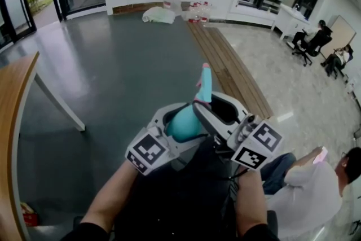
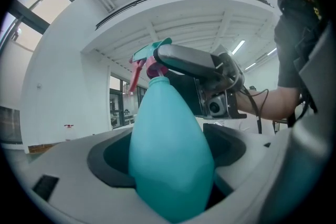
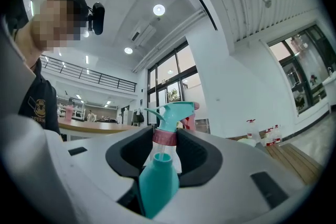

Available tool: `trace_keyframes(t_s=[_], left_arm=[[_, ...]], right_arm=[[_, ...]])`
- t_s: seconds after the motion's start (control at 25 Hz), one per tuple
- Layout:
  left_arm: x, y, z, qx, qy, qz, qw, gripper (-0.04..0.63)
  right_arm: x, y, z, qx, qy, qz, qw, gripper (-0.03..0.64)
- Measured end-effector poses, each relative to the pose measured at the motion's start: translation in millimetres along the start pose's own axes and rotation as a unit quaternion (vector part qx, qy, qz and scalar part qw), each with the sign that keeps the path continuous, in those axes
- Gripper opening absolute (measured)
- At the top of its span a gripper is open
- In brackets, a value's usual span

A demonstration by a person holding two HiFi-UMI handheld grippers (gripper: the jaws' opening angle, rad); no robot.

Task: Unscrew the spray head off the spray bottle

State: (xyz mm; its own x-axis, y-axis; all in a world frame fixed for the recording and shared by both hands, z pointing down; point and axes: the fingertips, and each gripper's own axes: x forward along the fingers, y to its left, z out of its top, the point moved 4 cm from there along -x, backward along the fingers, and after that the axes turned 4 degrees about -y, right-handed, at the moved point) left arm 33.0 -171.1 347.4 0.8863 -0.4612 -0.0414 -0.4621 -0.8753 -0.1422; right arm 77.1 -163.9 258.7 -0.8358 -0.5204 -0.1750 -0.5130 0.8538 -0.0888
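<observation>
A teal spray bottle [image 1: 183, 124] lies nearly level at chest height, and my left gripper [image 1: 172, 121] is shut on its fat body [image 2: 170, 160]. The teal spray head [image 1: 205, 84] with its pink collar [image 3: 164, 136] sits between the black pads of my right gripper [image 3: 164, 140], which is shut on the collar. In the right gripper view the collar stands clear of the bottle's neck [image 3: 157, 178]. A clear dip tube [image 3: 157, 150] bridges the gap between them. The right gripper's finger [image 2: 191, 59] crosses above the neck in the left gripper view.
A wooden table [image 1: 14, 99] stands at the left, over dark floor. A wooden strip [image 1: 225, 65] runs away on the right. A seated person [image 1: 316, 189] is close at lower right. Bottles [image 1: 194, 11] and a white bag [image 1: 159, 15] lie by the far wall.
</observation>
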Motion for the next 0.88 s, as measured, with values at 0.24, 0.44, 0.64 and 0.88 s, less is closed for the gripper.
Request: trace_keyframes(t_s=[0.24,0.44,0.64,0.88], left_arm=[[4,5,-6,0.002,0.014,0.011,0.9998,0.413],[6,10,-12,0.003,0.027,0.022,0.9994,0.413],[9,18,-17,-0.001,0.045,0.037,0.9983,0.413],[15,22,-19,0.000,0.052,0.044,0.9977,0.413]], right_arm=[[1,-9,19,-0.010,-0.020,-0.016,1.000,0.143],[3,-10,31,-0.025,-0.029,-0.023,0.999,0.143],[7,-14,55,-0.051,-0.043,-0.028,0.997,0.143],[2,-20,77,-0.069,-0.064,-0.035,0.995,0.143]])
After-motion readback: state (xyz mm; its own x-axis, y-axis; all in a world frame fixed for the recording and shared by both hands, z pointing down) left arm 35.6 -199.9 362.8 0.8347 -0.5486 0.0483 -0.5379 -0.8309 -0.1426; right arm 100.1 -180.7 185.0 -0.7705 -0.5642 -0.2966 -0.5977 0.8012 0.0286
